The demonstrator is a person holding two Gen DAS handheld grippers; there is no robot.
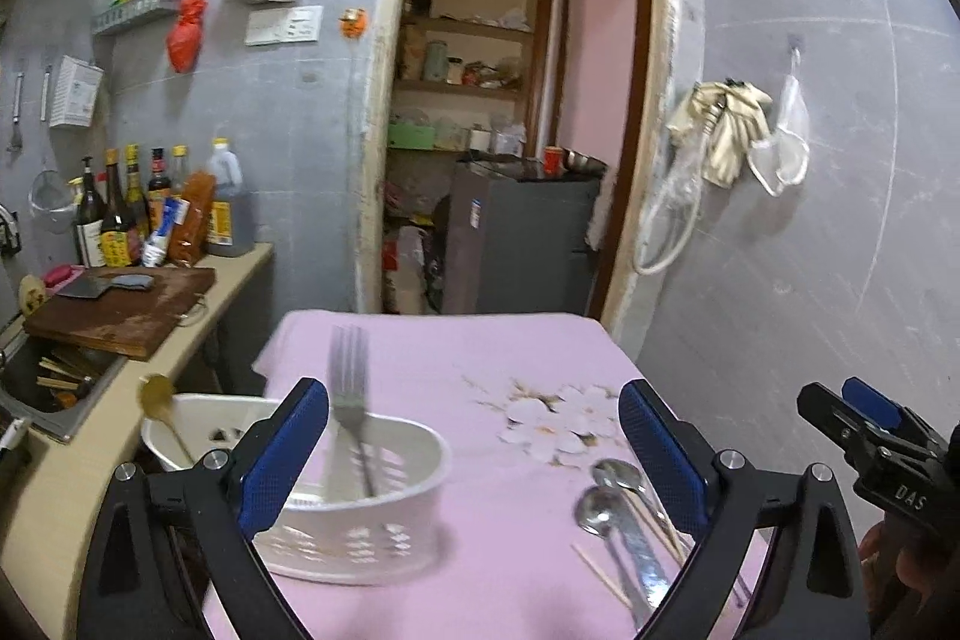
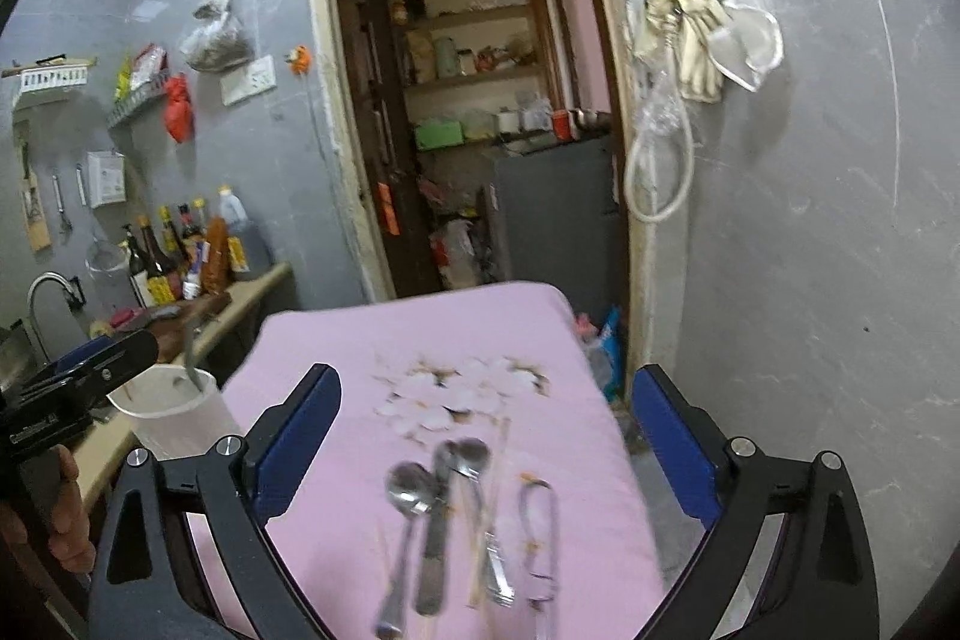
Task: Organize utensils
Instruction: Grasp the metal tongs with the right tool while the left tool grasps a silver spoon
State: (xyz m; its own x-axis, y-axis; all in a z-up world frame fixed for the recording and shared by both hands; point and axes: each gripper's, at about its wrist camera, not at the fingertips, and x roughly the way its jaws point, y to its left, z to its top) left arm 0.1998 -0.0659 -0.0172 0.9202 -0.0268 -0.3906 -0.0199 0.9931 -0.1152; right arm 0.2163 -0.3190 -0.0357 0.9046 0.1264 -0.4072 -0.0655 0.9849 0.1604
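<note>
Several stiff, slippery steel spoons [image 2: 414,490] lay at six o'clock on the pink flowered cloth [image 2: 372,340], best pinched mid-handle, while both the left gripper [image 1: 474,454] and right gripper [image 2: 486,442] stood wide open, empty.

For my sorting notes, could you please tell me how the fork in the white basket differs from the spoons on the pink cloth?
The fork stands upright inside the white basket; the spoons lie flat on the pink cloth. The fork is alone in its compartment; the spoons sit among other utensils. All look like shiny metal.
</note>
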